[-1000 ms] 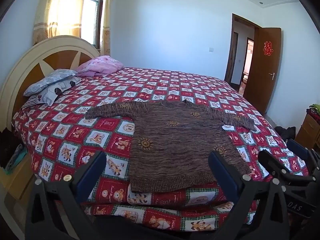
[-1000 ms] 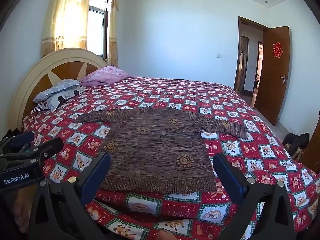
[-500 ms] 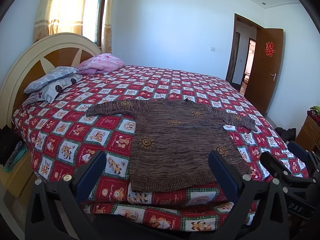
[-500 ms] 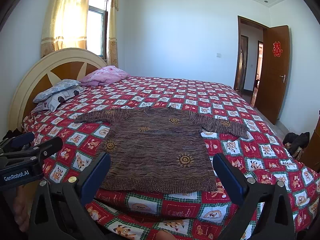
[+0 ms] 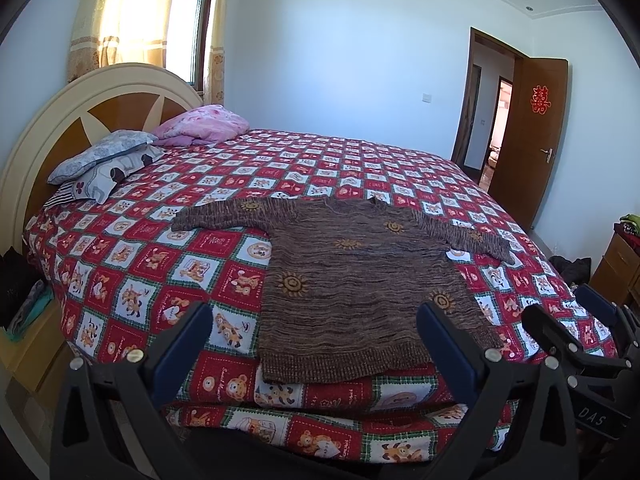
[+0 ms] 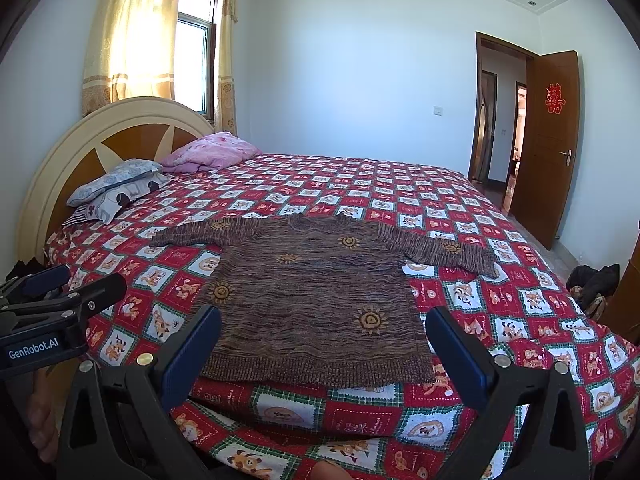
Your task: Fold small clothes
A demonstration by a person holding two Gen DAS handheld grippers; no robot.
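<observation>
Sweater [image 5: 360,280]: brown knit, spread flat with sleeves out near the front edge of the checked bedspread [image 5: 132,264]
Left gripper [image 5: 312,328]: fingers spread wide — holds nothing, short of the hem
Right gripper [image 6: 322,332]: equally wide, empty — clear of the cloth

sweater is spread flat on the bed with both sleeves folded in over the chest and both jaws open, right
Not quite. The brown sweater does lie flat on the bed, and both grippers' jaws are open and empty, but the sleeves are not folded in: both views show them stretched straight out to either side. Nothing has been folded yet.
</observation>
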